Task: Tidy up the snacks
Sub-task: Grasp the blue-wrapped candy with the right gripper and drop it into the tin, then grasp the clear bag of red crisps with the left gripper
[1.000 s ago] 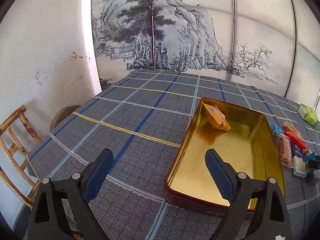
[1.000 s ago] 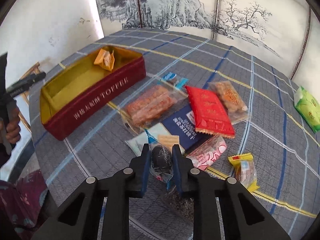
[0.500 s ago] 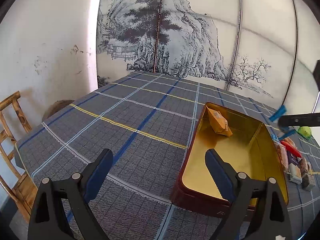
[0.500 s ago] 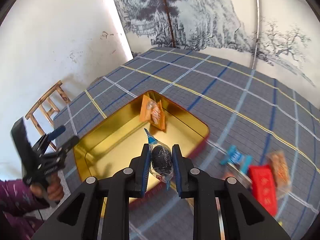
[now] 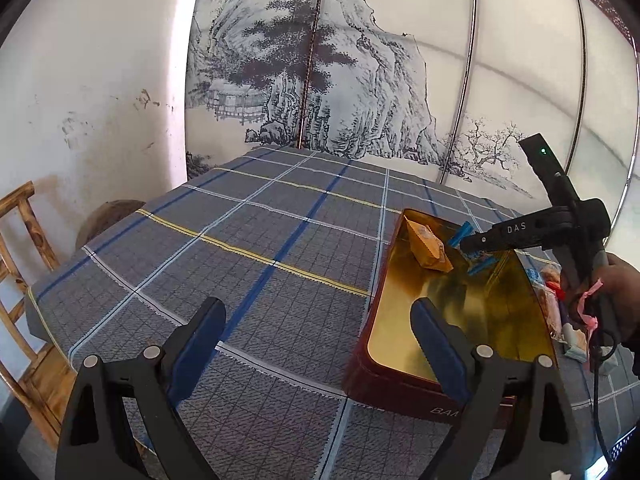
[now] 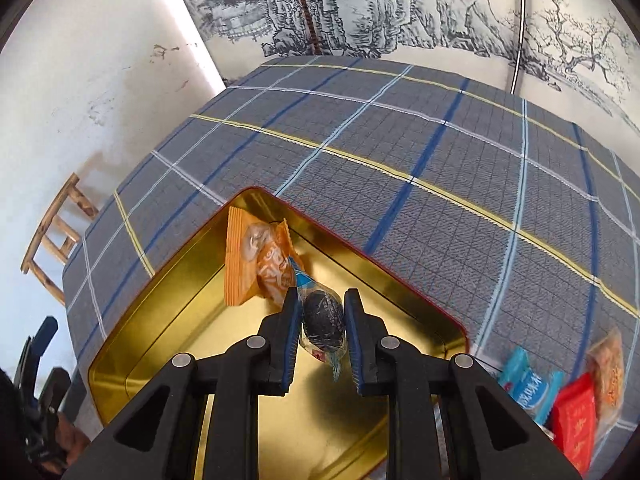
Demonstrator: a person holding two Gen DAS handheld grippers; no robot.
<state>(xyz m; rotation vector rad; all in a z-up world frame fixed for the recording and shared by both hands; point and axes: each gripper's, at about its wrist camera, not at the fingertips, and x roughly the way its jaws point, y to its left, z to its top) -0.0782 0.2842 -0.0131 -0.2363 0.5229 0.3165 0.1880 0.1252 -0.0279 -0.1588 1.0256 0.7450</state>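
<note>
The right gripper (image 6: 322, 322) is clamped on a dark sweet in a clear wrapper (image 6: 323, 316), held above the far end of the gold-lined tin (image 6: 160, 300). An orange packet (image 6: 256, 260) leans in the tin's far corner. The left gripper (image 5: 316, 338) hangs with its fingers wide apart over the near edge of the bench (image 5: 240, 264), beside the tin. More packets (image 6: 572, 408), blurred here, lie on the cloth right of the tin.
</note>
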